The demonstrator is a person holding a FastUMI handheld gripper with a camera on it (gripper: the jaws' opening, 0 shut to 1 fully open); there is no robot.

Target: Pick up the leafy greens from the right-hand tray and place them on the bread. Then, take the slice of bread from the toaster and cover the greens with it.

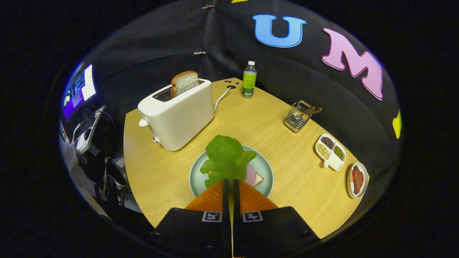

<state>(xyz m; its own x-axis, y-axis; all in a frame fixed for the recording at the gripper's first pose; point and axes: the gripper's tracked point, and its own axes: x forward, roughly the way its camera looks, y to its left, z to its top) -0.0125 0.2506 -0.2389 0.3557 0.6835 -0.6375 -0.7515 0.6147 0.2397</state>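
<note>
My gripper (231,181) is shut on the leafy greens (226,157), whose stem end is pinched between the two orange fingers (211,199). The green leaf hangs above a pale green plate (196,175) and covers most of what lies on it. A slice of bread (257,181) with a pink slice of ham (250,174) on top peeks out to the right of the leaf. Beyond the plate to the left stands a white toaster (179,114) with a slice of bread (184,82) sticking up from its slot.
A green bottle (249,79) stands at the table's far edge, beside the toaster's white cable (220,98). A metal utensil holder (299,116) is at the right. Further right lie a white divided dish of beans (330,151) and a small tray (358,180) with reddish-brown food.
</note>
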